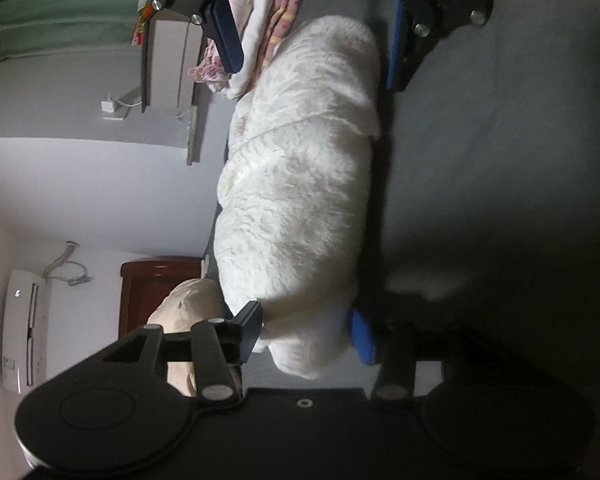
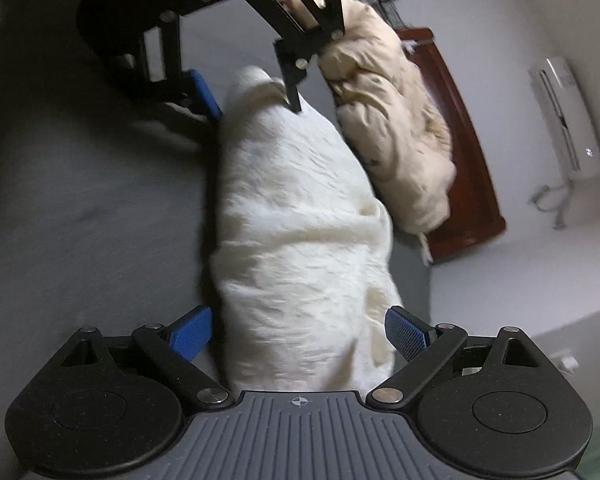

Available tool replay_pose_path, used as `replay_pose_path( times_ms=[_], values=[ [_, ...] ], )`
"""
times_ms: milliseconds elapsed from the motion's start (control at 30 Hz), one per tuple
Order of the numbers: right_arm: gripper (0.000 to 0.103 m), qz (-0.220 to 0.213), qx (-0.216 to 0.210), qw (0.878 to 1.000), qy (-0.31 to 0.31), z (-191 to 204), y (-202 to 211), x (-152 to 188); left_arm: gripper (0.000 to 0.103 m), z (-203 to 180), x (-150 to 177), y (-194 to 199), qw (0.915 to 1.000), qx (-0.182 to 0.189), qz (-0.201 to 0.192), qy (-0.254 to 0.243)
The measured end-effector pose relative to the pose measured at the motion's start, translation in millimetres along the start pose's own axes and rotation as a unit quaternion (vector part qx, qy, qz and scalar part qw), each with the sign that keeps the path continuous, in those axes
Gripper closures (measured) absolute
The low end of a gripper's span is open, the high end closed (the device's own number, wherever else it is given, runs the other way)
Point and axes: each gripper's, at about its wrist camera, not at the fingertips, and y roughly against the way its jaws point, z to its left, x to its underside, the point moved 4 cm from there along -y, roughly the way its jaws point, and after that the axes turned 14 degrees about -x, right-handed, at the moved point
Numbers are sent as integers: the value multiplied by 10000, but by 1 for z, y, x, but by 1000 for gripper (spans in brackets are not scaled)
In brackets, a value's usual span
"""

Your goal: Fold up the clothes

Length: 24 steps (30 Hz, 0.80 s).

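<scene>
A white fluffy garment (image 1: 300, 184) lies folded into a long bundle on the grey bed sheet (image 1: 492, 168). My left gripper (image 1: 306, 334) straddles one end of it, jaws partly apart, the fabric between the fingers but not squeezed. In the right wrist view this left gripper (image 2: 252, 96) sits at the far end of the garment (image 2: 296, 232). My right gripper (image 2: 300, 334) stands wide open around the near end, with its blue pads (image 2: 406, 338) on either side of the fabric. The left wrist view shows the right gripper (image 1: 312, 40) at the far end.
A cream quilt (image 2: 392, 128) is bunched against a dark wooden headboard (image 2: 464, 152). Pink patterned clothes (image 1: 278, 16) are piled beyond the garment, next to a cardboard box (image 1: 168, 64). An air conditioner (image 2: 564, 112) hangs on the wall. A green curtain (image 1: 60, 4) hangs beyond the box.
</scene>
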Motion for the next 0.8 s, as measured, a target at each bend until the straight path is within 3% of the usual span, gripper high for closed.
replay_pose_path(
  times_ms=[233, 300, 333, 400, 600, 800],
  values=[
    [12, 25, -15, 9997, 258, -21, -25, -8, 61, 3, -7, -22, 9999, -52, -54, -108],
    [40, 14, 22, 9986, 519, -24, -34, -9, 70, 5, -7, -27, 9999, 24, -41, -101],
    [62, 5, 28, 9978, 667, -24, -38, -9, 72, 6, -7, -29, 9999, 26, -44, -105],
    [68, -45, 25, 9962, 865, -27, -43, -7, 79, 10, -7, -31, 10000, -11, -30, -88],
    [75, -282, -307, 9967, 698, -50, -25, -15, 82, 23, -2, -18, 9994, -50, -219, -264],
    [75, -511, -795, 9921, 826, -50, 27, -35, 82, 60, 3, 39, 9990, 51, -385, -198]
  ],
)
